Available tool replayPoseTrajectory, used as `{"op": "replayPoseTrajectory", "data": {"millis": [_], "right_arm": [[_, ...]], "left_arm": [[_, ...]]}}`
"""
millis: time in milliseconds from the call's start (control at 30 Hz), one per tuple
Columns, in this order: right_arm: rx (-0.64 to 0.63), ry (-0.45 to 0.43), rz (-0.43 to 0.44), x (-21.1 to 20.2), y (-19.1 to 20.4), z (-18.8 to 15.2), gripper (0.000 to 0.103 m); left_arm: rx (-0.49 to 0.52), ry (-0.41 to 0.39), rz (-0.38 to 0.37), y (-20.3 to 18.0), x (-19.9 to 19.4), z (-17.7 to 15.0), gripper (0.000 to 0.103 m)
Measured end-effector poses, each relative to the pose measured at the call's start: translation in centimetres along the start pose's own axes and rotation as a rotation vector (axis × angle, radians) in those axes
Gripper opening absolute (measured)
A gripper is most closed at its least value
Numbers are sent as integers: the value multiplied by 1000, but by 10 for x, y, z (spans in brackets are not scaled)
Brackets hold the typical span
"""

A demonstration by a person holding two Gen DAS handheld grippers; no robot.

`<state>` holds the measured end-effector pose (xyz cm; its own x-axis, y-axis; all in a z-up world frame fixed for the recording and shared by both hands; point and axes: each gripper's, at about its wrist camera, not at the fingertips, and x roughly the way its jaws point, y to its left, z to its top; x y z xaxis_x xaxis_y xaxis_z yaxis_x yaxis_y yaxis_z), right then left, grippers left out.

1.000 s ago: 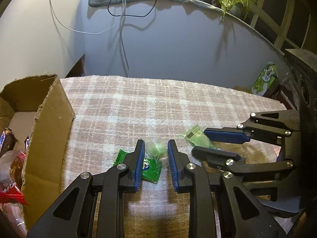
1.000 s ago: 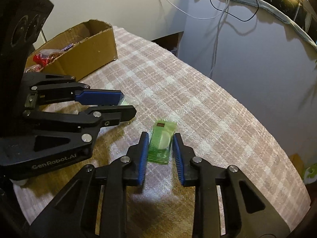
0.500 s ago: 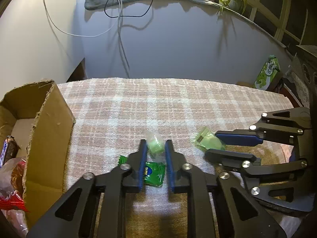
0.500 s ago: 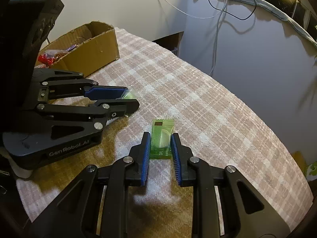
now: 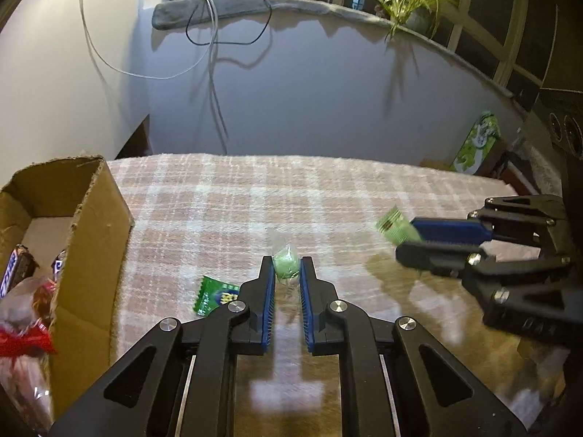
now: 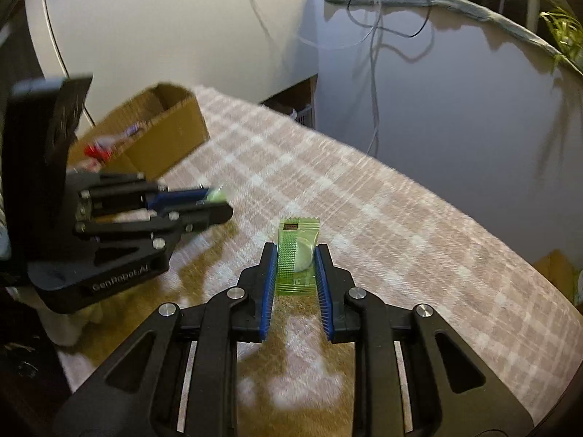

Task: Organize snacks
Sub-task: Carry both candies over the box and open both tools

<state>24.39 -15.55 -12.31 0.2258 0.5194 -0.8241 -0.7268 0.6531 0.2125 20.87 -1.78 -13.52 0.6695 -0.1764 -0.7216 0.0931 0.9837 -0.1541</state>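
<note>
the left gripper (image 5: 286, 276) is clamped on a small pale green candy in a clear twisted wrapper (image 5: 285, 264), pinched between its blue ribbed pads near the tips. just beside the left finger, a dark green crinkle-edged foil sachet (image 5: 215, 295) lies flat on the pink and white plaid tablecloth (image 5: 255, 196), partly hidden under that finger.

the right gripper (image 6: 296, 267) is closed on a translucent light green rectangular snack packet (image 6: 296, 255) with a round white piece inside; the packet's serrated top end sticks out past the fingertips. whether it is clear of the cloth cannot be told.

an open brown cardboard box (image 5: 91, 225) stands at the left edge of the cloth, holding wrapped chocolate bars (image 5: 16, 267) and a clear bag with a red tie (image 5: 23, 331). the two grippers are near each other over the middle of the cloth, well apart from its far edge.
</note>
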Motion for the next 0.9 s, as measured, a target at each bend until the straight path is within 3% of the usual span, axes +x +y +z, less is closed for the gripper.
{"op": "replayPoseTrajectory", "data": {"millis": [233, 533, 900], "right_arm": [[64, -91, -6, -66, -12, 2, 22], [99, -155, -75, -135, -17, -7, 22], [73, -186, -42, -147, 21, -3, 22]], "left_arm": [[-8, -74, -35, -5, -41, 5, 12], [-24, -157, -60, 5, -98, 2, 12], [-70, -197, 30, 52, -146, -21, 12]]}}
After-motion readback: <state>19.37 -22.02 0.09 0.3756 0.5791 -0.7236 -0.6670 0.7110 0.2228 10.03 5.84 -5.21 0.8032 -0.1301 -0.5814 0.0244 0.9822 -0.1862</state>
